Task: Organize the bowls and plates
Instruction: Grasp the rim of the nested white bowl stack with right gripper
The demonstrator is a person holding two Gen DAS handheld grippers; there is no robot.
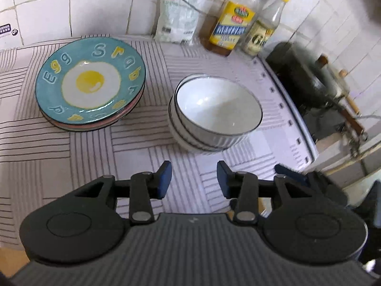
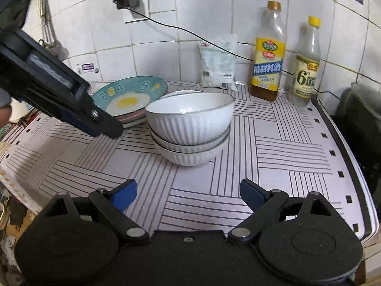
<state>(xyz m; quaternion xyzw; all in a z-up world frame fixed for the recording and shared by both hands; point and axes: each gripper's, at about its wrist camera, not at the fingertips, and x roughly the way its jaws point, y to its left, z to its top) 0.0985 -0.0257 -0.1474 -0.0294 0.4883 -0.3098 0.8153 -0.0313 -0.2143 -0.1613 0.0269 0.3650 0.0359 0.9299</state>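
A stack of plates (image 1: 90, 84) with a blue fried-egg plate on top sits on the striped mat; it shows behind the left gripper in the right wrist view (image 2: 133, 95). A stack of three white ribbed bowls (image 1: 214, 112) stands to its right, also in the right wrist view (image 2: 190, 128). My left gripper (image 1: 194, 178) is open and empty, above the mat in front of the bowls; its body shows in the right wrist view (image 2: 71, 100). My right gripper (image 2: 188, 195) is open and empty, in front of the bowls.
Two bottles (image 2: 268, 52) (image 2: 306, 64) and a white packet (image 2: 219, 64) stand at the tiled back wall. A dark pot (image 1: 307, 81) sits on the stove right of the mat. A black cable (image 2: 190, 33) runs along the wall. The mat's edge (image 2: 345, 143) runs along the right.
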